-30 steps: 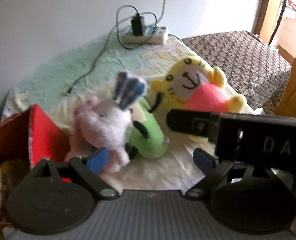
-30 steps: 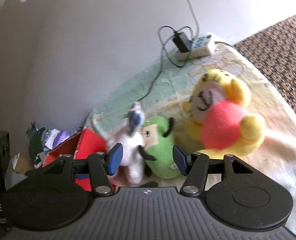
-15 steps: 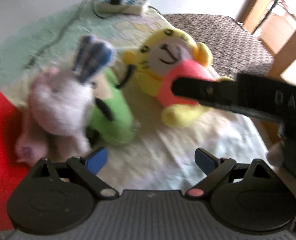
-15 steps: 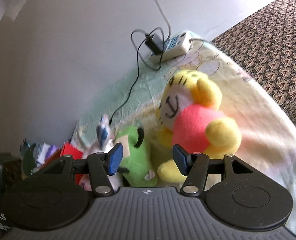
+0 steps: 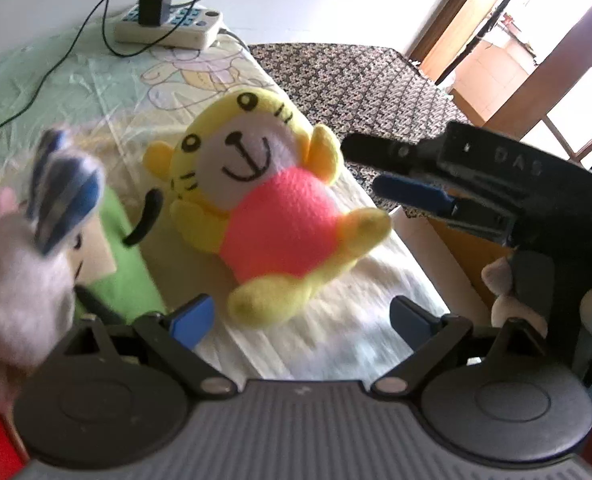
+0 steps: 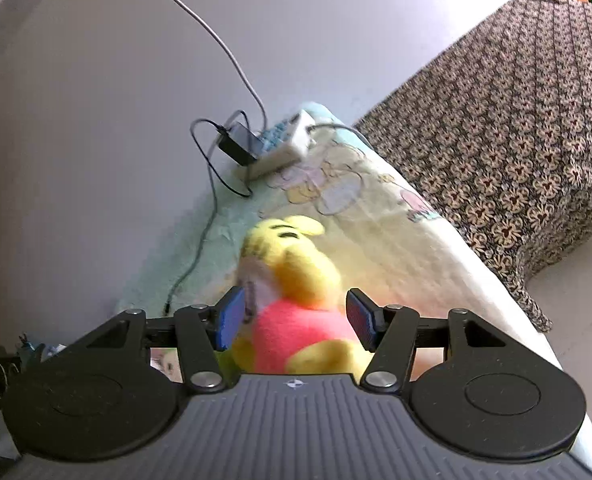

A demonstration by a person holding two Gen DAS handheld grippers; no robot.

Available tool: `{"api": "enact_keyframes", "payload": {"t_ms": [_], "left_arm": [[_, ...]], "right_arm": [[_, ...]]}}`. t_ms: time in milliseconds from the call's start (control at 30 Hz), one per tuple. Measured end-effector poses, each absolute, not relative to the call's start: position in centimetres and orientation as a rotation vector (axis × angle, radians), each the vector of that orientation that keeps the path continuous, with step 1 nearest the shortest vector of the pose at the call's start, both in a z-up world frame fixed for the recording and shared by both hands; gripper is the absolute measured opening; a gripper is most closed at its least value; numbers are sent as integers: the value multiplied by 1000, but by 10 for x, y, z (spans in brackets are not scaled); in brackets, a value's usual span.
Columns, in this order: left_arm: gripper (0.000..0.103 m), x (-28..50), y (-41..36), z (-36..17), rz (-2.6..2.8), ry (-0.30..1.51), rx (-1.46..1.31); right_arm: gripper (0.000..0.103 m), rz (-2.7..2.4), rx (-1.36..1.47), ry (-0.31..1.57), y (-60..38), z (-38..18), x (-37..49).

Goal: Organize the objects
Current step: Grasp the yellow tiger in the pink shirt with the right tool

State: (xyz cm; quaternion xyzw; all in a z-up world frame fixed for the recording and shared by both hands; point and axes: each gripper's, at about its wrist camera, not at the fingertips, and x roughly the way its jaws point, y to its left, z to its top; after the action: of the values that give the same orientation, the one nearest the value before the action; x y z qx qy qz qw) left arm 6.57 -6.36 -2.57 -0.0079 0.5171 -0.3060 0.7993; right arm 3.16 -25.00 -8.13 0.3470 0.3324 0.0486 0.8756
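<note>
Both grippers have closed in on the yellow plush tiger with the coral-pink belly (image 5: 273,200) since a second ago; it now fills the middle of each view, where earlier the pink rabbit and green toy sat ahead of the fingers.

Largest item: the bed with its pale green and cream cartoon-print sheet (image 5: 75,80), carrying all the toys. Beside it stands a piece of furniture under a brown patterned cloth (image 6: 516,120).

The tiger lies on its back on the sheet, near the bed's edge. Just to its left are a green plush toy with black arms (image 5: 123,264) and a blurred pink-grey plush rabbit with blue striped ears (image 5: 27,256).

The right gripper (image 6: 293,320) has its fingers at medium spread on either side of the tiger's belly; contact cannot be confirmed. The left gripper (image 5: 300,316) has its fingers wide apart, nothing between them, the tiger's foot just ahead.

A white power strip with a black adapter (image 5: 167,24) rests at the wall end.
</note>
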Motion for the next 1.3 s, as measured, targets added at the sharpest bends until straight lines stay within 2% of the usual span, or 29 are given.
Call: {"api": "enact_keyframes", "payload": {"t_ms": [200,367,467,767,1300], "left_arm": [[95,86,-72,-43,-655,1171,-70],[94,97,-71,-60,-636,1220,-125],[92,101,-73,-66,-631,1237,-133],[90,96,-84,-64,-639,1208,-58],[87,46,-71,-49,-726,1213,1]], "right_arm": [[61,109,704,759,-251,-105,49],[74,147,759,809,-250,-123,65],[74,195,801,826,-246,-132,73],[55,297,908,841,-246,-135,76],[52,320,877,854,-229,-107,0]]}}
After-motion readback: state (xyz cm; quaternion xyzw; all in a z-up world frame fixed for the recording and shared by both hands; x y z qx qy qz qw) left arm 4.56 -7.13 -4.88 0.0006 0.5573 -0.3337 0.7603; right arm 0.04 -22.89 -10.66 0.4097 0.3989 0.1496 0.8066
